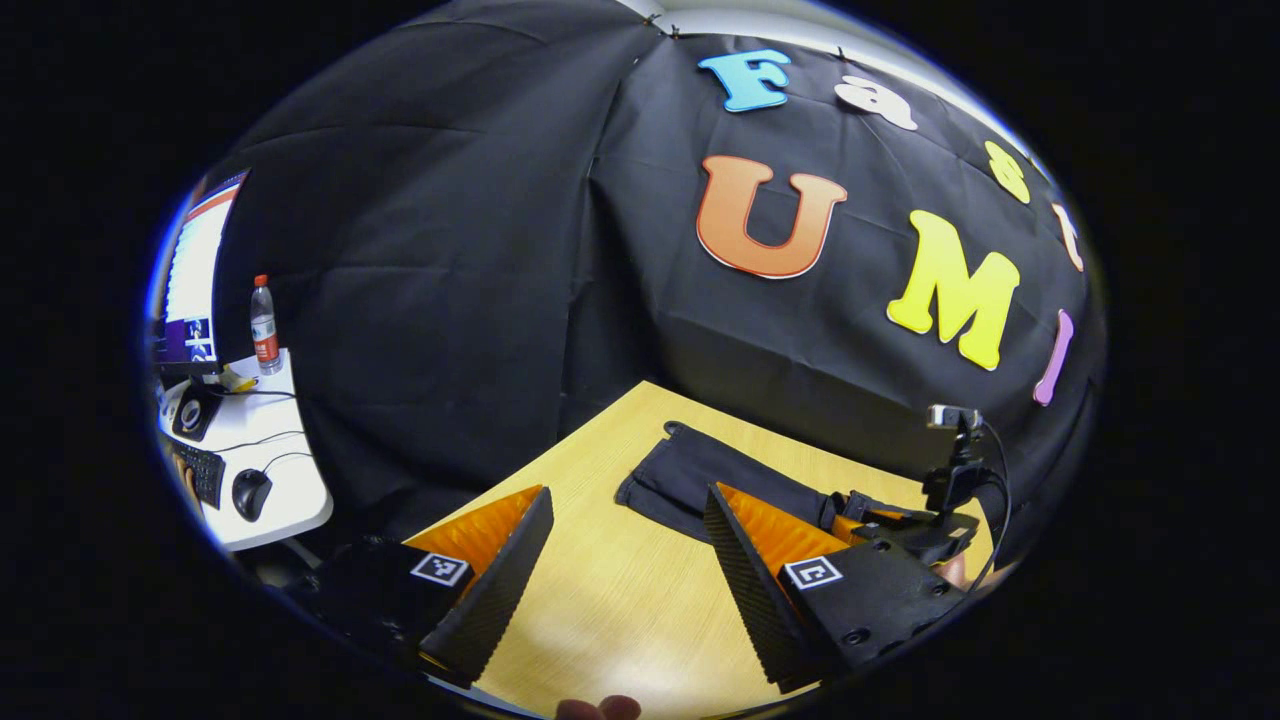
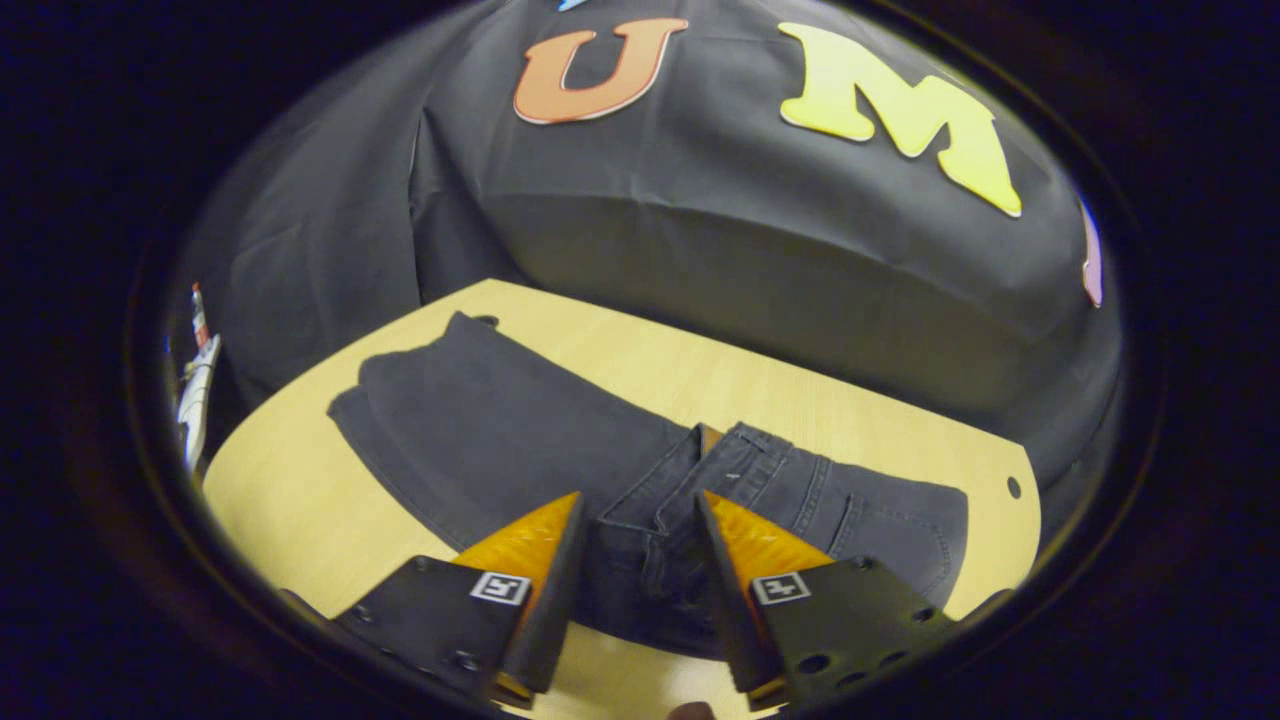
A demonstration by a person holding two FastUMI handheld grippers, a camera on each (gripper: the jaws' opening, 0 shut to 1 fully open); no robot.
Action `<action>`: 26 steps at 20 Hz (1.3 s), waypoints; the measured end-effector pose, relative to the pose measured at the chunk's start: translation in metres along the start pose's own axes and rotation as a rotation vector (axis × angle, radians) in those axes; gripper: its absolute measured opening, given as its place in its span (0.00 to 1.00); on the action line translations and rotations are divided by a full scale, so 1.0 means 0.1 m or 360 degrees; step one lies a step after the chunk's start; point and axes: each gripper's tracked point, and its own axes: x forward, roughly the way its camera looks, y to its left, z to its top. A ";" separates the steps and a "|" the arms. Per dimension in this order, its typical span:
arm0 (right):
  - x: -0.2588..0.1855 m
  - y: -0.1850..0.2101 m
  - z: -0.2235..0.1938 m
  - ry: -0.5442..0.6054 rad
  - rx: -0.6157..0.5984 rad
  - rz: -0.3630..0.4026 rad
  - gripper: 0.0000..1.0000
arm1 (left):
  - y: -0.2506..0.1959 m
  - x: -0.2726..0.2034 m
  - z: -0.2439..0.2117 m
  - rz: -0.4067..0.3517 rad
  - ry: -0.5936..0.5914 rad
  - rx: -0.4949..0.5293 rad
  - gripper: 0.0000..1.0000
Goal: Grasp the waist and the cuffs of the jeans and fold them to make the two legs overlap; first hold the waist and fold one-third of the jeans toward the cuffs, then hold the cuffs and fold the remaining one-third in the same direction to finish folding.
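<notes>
Dark denim jeans (image 2: pixel 500 430) lie flat on the pale wood table (image 2: pixel 780 390), legs already overlapped, long axis running from the waist, near the right gripper (image 2: pixel 640 560), away to the cuffs at the far left of the right gripper view. Right gripper's fingers straddle a bunched ridge of the waistband; the fabric sits between them, but I cannot tell whether both press on it. Left gripper (image 1: pixel 630 560) stands wide apart over bare table (image 1: pixel 620 600), nothing between its fingers; the jeans' cuff end (image 1: pixel 690 470) lies just ahead and to its right, apart from it. In the left gripper view the right gripper (image 1: pixel 900 520) is low at the waist end. Judgement: the waist fold of one-third toward the cuffs is the step in hand, not yet made. Right hand is the nearer to the waist; the left must come over beside it so the waist lifts evenly along the jeans' length.
</notes>
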 end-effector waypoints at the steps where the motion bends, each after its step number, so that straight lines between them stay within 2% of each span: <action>1: -0.13 -0.02 0.08 -0.0031 0.0014 0.0016 0.75 | -0.06 0.02 -0.03 -0.0025 0.0017 0.0002 0.99; 4: -0.65 -0.20 0.39 -0.0144 0.0066 0.0055 0.78 | -0.24 0.10 -0.12 -0.0137 0.0048 -0.0146 0.98; 7: -1.27 -0.46 0.59 -0.0220 0.0088 0.0073 0.96 | -0.37 0.32 -0.28 -0.0255 0.0150 -0.0430 0.98; 10: -1.82 -0.79 0.69 -0.0256 0.0107 0.0055 0.98 | -0.39 0.66 -0.47 -0.0318 0.0264 -0.0725 0.99; 14: -2.35 -1.20 0.63 -0.0252 0.0160 -0.0024 0.98 | -0.37 1.15 -0.73 -0.0382 0.0405 -0.1028 0.99; 16: -2.51 -1.38 0.53 -0.0230 0.0189 -0.0067 0.98 | -0.40 1.44 -0.82 -0.0415 0.0488 -0.1232 0.99; 20: -2.61 -1.69 0.21 -0.0122 0.0263 -0.0180 0.99 | -0.25 2.01 -1.00 -0.0372 0.0565 -0.1527 0.98; 22: -2.62 -1.77 0.11 -0.0077 0.0330 -0.0200 0.96 | -0.18 2.17 -1.02 -0.0375 0.0586 -0.1591 0.98; 23: -2.62 -1.82 0.08 -0.0062 0.0370 -0.0216 0.99 | -0.15 2.24 -1.03 -0.0375 0.0589 -0.1614 0.98; 26: -2.63 -2.00 0.10 -0.0068 0.0485 -0.0276 0.98 | -0.14 2.43 -1.00 -0.0386 0.0597 -0.1683 1.00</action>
